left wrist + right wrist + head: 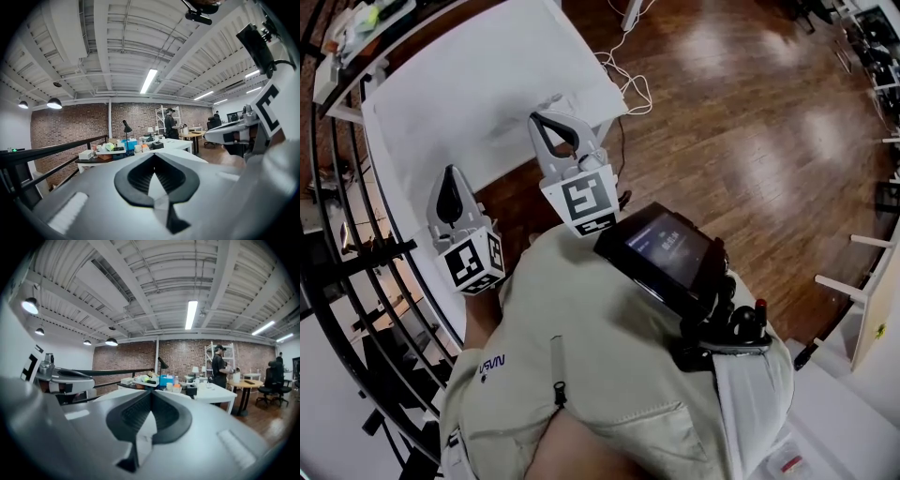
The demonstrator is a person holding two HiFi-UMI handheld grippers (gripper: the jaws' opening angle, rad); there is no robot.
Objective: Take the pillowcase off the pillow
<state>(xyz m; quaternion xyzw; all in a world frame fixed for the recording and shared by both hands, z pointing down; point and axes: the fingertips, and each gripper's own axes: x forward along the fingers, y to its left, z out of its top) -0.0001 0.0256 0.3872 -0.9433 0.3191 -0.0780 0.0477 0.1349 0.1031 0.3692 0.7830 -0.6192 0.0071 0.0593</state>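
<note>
Starting at the left: the left gripper [450,178] is held at the near-left edge of the white table [441,84]. Its jaws are clenched together with nothing pinched between them. In the left gripper view only tabletop and room are seen past the closed tips.

The right gripper [551,129] is held over the table's near edge, further in over the top than the left one. Its jaws are likewise pressed shut and empty.

Pillow and pillowcase cannot be separated from the table, being white on white. Only a faint crease [551,97] is seen on the top, just beyond the right gripper's tips, and whether it is fabric cannot be told.

By this, anything to be gripped is judged to lie ahead of both tools, toward the table's far side. The right gripper is the nearer one. The pillow's long axis cannot be read. A flat cased pillow on the top and a bare top are both fitted by this scene.
</note>
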